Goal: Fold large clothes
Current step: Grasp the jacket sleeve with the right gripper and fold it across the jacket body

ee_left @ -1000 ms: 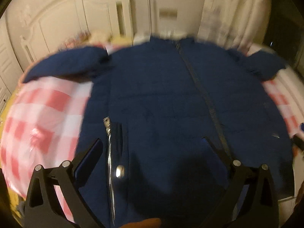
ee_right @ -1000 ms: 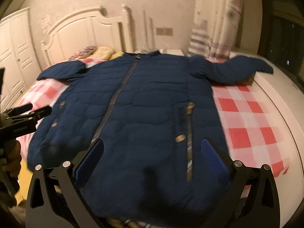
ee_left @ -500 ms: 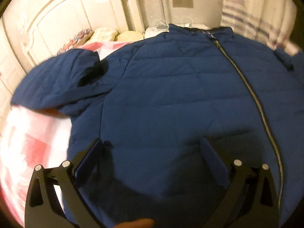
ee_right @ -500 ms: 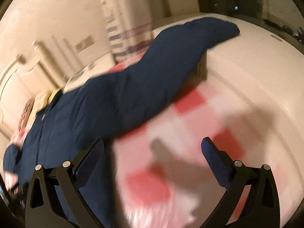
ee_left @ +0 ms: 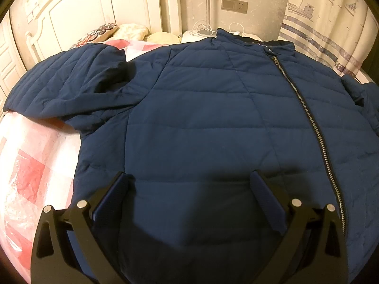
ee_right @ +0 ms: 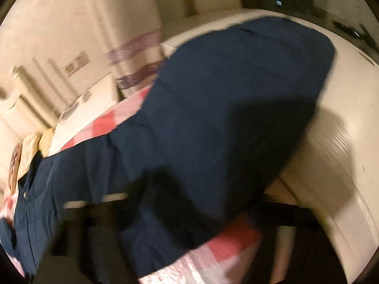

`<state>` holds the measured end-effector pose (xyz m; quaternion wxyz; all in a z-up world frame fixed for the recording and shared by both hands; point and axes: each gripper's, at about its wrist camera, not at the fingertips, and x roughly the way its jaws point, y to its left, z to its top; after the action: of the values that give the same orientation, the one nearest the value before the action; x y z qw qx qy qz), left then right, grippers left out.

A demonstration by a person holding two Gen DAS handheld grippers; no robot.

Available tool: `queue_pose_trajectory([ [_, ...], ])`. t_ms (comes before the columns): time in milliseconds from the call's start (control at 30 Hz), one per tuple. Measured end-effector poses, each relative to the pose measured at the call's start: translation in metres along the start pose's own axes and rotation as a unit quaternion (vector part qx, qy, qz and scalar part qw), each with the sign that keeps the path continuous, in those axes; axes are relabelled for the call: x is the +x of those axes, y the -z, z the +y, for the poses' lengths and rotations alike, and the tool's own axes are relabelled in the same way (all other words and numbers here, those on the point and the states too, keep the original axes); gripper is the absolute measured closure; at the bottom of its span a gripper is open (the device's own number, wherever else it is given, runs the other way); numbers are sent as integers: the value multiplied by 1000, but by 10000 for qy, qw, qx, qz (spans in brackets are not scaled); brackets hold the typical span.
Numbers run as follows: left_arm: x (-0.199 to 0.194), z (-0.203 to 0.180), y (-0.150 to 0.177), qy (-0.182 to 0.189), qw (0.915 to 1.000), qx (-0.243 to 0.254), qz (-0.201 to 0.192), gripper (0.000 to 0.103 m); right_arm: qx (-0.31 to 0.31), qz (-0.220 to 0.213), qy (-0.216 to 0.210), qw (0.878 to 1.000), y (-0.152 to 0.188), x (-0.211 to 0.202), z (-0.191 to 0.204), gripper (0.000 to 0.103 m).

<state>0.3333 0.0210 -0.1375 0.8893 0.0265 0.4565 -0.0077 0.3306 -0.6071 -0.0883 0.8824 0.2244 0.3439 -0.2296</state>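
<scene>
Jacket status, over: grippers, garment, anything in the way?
Left gripper open, over jacket front. Right gripper shut at the sleeve, view blurred, grip unconfirmed. Jacket flat, zipped, on checked bedcover. Nothing lying on it.

checked bedspread, headboard, pillows, curtain

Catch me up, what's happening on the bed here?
A person with tongs in each hand is starting to fold a navy quilted jacket laid flat, zipped, on a bed with a pink checked cover. The left tongs hover open over the jacket's lower front, gripping nothing. The right-wrist view is badly blurred; it shows one sleeve stretched across the cover, and the right tongs are shut, though whether on fabric can't be told. No fold is visible yet.
</scene>
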Motion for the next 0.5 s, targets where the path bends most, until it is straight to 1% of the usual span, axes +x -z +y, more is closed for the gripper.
queue_pose_trajectory([
  [33,0,0,-1,6,10000,-8,1,2,-76,-217,-109,9997,1,-11,11,83],
  [67,0,0,-1,3,10000,-8,0,2,-251,-499,-337,9979,2,-28,24,83],
  [133,0,0,-1,-5,10000,-6,-6,2,-702,-825,-617,9922,8,-56,56,83],
  [167,0,0,-1,-4,10000,-10,-5,2,-930,-931,-826,9879,13,-70,74,83],
  [200,1,1,-1,-2,10000,-11,-4,2,-1245,-1021,-1107,9807,21,-86,97,83],
  [233,1,1,-1,-4,10000,-10,-5,2,-1528,-1064,-1297,9739,30,-97,118,83],
  [333,1,1,-1,-4,10000,-12,-4,2,-2249,-1018,-1751,9531,66,-121,172,83],
  [367,1,1,-1,-5,10000,-11,-6,2,-2602,-939,-1907,9419,84,-127,197,83],
  [400,1,1,-1,-5,10000,-11,-5,2,-2833,-864,-2006,9338,97,-129,212,83],
  [433,1,1,-1,-4,10000,-12,-6,2,-3078,-719,-2226,9222,112,-129,229,83],
  [467,1,1,-1,-6,10000,-11,-6,2,-3345,-481,-2394,9102,133,-127,247,83],
  [500,1,1,0,-9,10000,-7,-8,2,-3540,-295,-2407,9033,145,-122,261,83],
])
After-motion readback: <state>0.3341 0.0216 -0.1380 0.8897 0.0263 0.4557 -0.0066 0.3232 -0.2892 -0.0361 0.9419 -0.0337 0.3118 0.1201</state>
